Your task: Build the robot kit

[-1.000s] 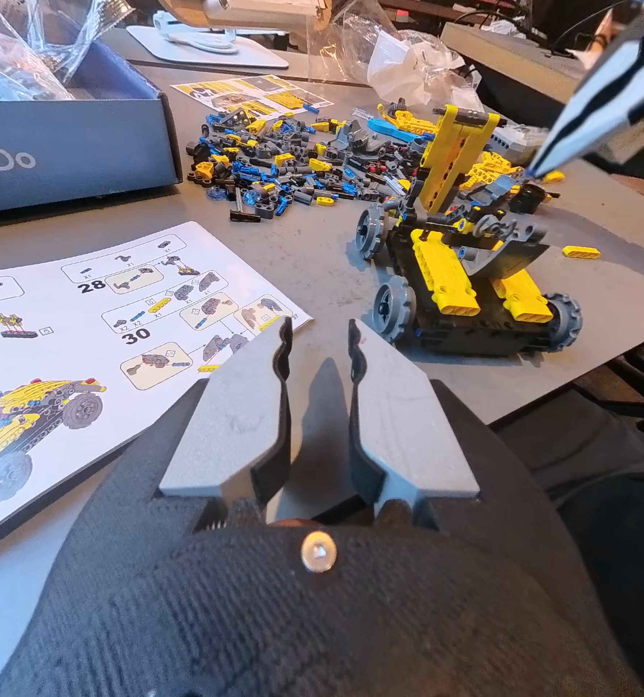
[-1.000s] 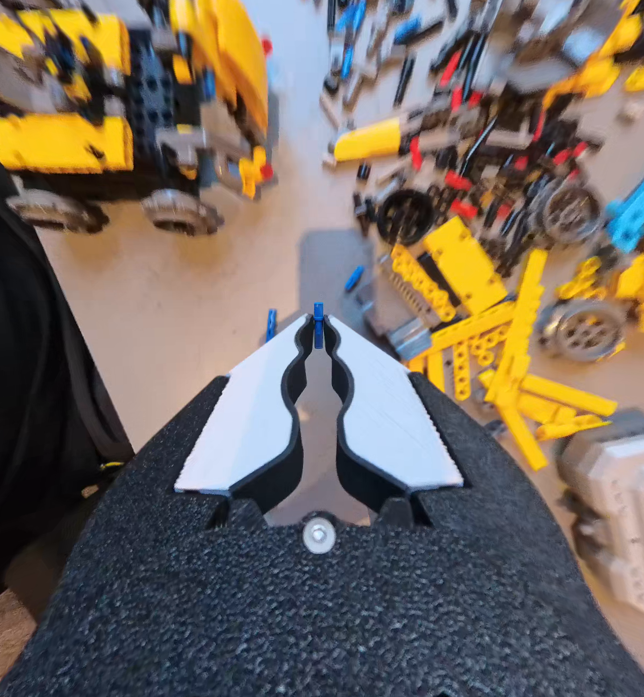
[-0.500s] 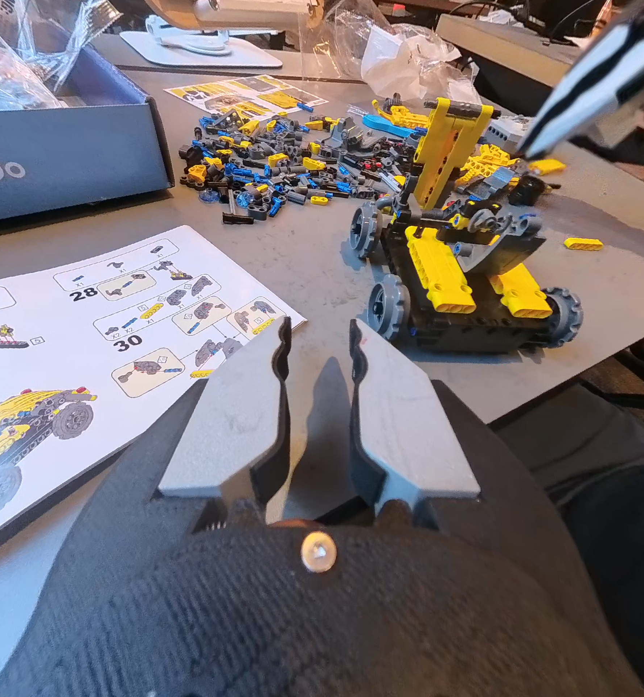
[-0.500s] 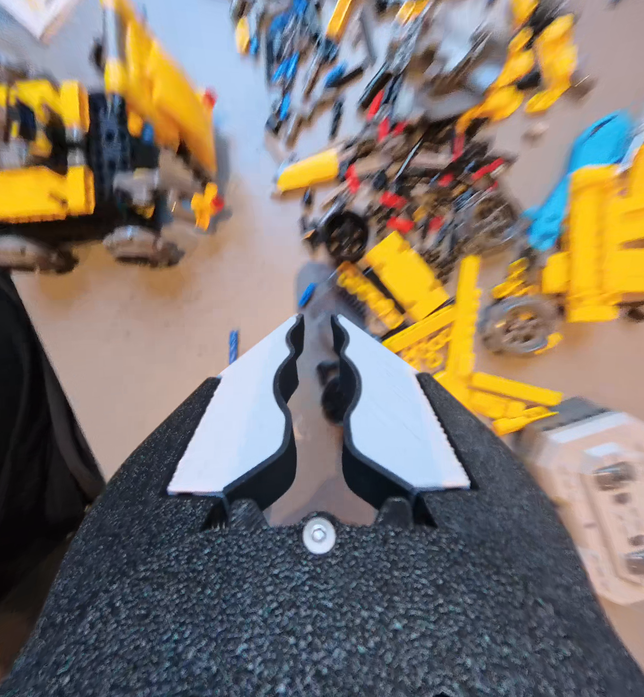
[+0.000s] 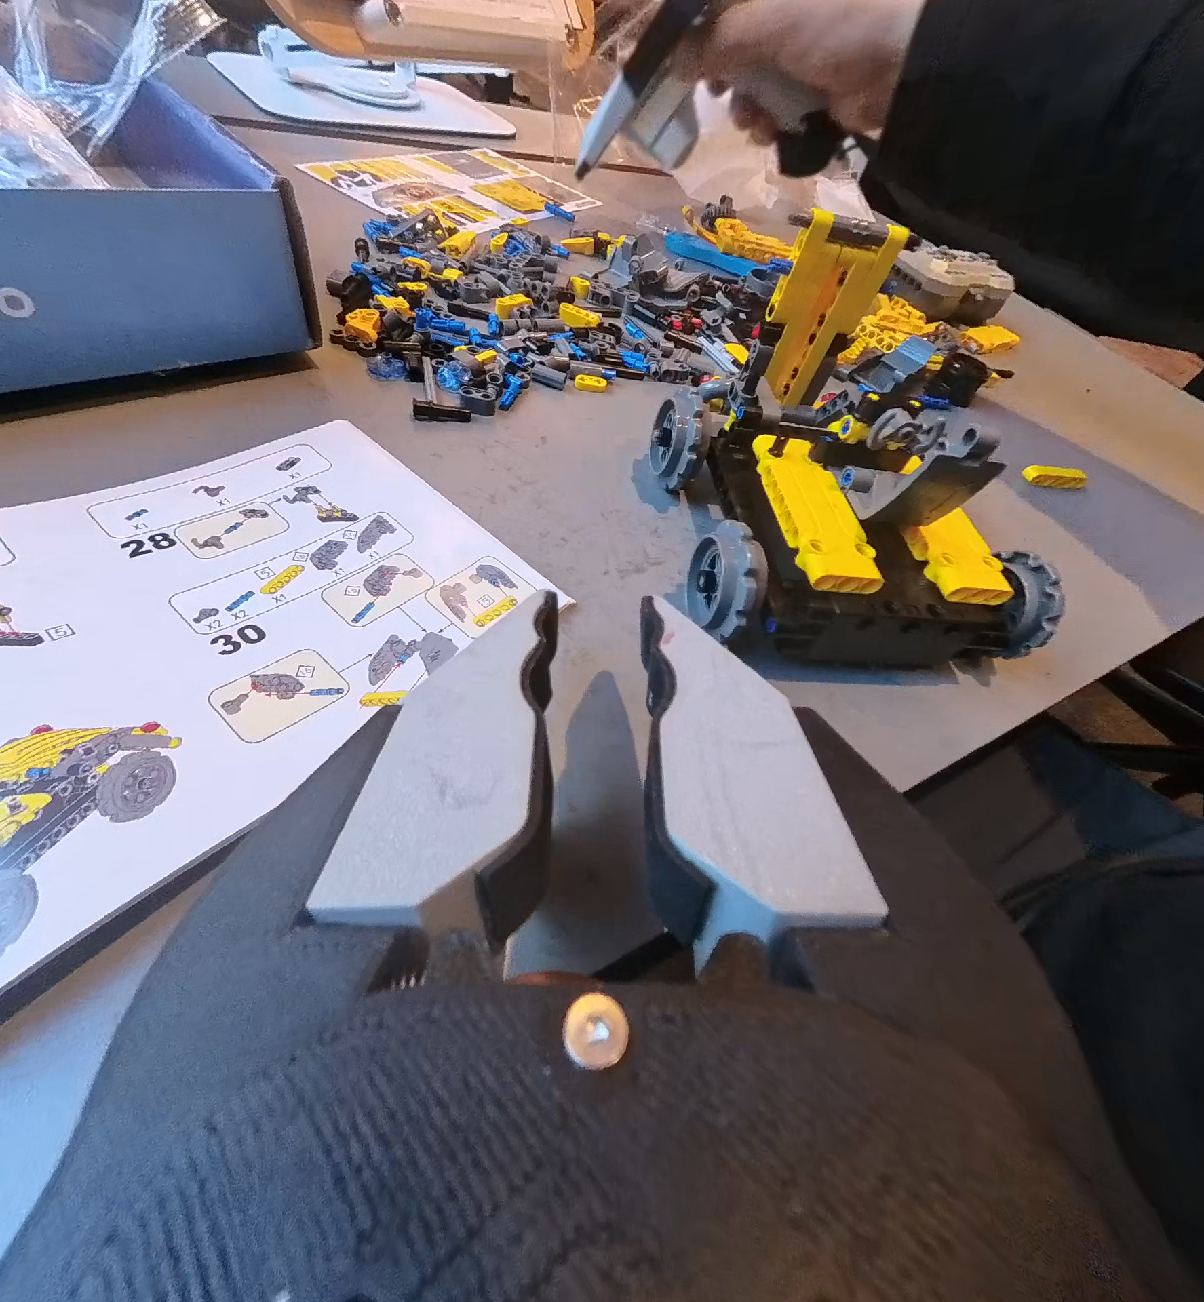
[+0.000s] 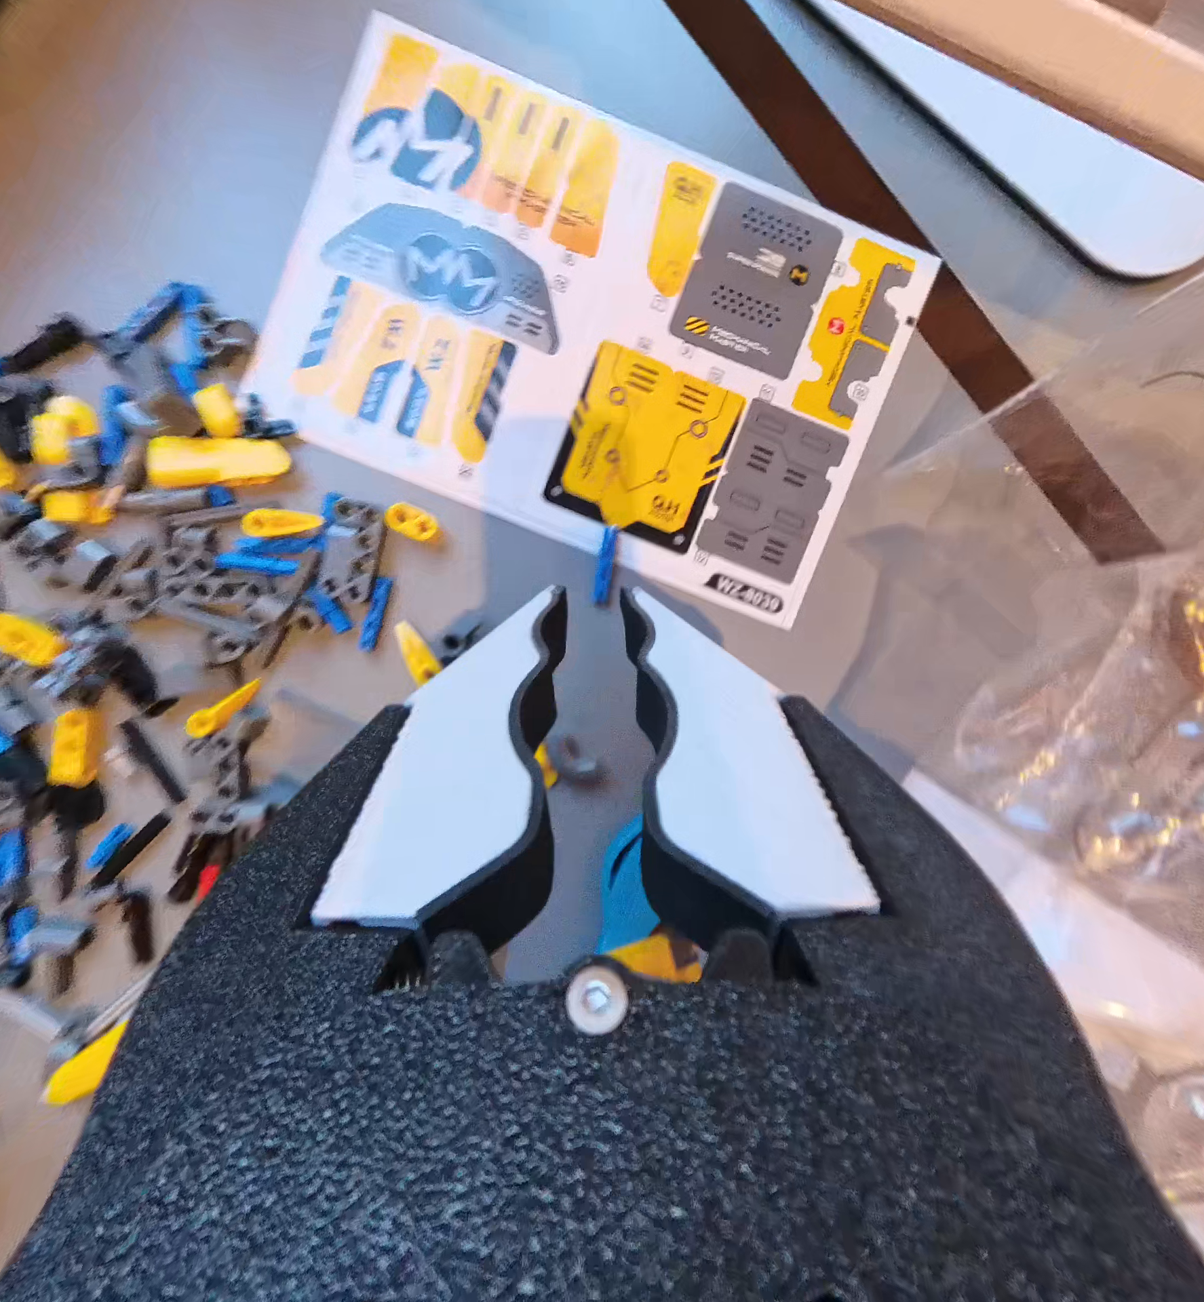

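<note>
My left gripper [image 5: 597, 606] is open and empty. It hovers low over the grey table [image 5: 549, 486], between the open instruction booklet [image 5: 162, 599] and a half-built yellow and black wheeled model [image 5: 845, 535]. My right gripper [image 6: 593, 593] is open and points down at a small blue pin [image 6: 606, 563]. The pin lies at the edge of a sticker sheet [image 6: 585, 296], just ahead of the fingertips. The left wrist view shows the right gripper [image 5: 582, 168] held in a hand above that sheet [image 5: 444, 183]. A pile of loose blue, yellow and grey parts [image 5: 514, 331] lies beside it.
A dark blue box [image 5: 112, 282] with plastic bags stands at the back left. A white stand base [image 5: 373, 106] sits behind the sticker sheet. Clear plastic bags [image 6: 1113, 704] lie to the right of the right gripper. More loose parts [image 6: 91, 563] spread to its left. My right fingertips sit around 40 centimeters from my left ones.
My right gripper held a blue pin one second ago, then opened. It swung from the yellow parts to above the sticker sheet. The left gripper has barely moved.
</note>
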`<action>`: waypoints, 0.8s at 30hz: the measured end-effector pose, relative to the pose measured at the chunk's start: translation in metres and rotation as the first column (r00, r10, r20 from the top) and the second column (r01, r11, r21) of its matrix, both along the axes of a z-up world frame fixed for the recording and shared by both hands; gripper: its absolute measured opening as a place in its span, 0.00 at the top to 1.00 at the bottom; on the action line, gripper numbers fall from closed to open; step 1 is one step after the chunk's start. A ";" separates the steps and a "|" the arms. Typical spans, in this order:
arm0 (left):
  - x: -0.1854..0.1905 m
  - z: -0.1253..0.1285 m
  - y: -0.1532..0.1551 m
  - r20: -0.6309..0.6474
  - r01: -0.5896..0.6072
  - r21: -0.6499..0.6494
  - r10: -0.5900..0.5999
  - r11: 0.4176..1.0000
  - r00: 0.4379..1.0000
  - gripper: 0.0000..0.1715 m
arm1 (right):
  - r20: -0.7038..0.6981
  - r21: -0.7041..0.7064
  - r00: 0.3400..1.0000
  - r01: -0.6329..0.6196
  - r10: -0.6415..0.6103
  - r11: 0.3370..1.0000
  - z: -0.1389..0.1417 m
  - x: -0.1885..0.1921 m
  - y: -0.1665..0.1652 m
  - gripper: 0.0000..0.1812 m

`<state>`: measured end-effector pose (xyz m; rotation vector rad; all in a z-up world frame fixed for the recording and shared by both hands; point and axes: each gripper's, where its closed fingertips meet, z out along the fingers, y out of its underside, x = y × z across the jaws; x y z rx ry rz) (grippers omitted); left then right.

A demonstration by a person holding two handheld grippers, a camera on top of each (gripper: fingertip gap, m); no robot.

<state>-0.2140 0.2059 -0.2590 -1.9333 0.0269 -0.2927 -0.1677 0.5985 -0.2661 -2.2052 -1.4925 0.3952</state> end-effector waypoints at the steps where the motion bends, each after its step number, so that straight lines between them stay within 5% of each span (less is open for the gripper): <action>1: 0.000 0.000 0.000 0.006 0.001 0.003 -0.001 1.000 1.000 0.89 | 0.019 0.008 1.000 0.011 -0.011 1.000 -0.007 -0.004 0.007 0.92; 8: -0.002 0.002 0.000 0.046 0.004 0.008 -0.005 1.000 0.999 0.90 | 0.038 -0.093 0.999 -0.012 0.016 0.996 -0.028 -0.013 0.004 0.98; 14: 0.000 0.001 0.000 0.028 0.008 0.010 -0.008 1.000 1.000 0.88 | 0.049 -0.136 0.982 -0.173 0.181 0.975 -0.027 -0.008 -0.055 0.98; 24: 0.004 0.000 -0.001 -0.032 0.007 0.004 -0.007 1.000 0.999 0.85 | -0.061 -0.080 0.989 -0.143 0.138 0.987 0.016 0.013 -0.072 0.88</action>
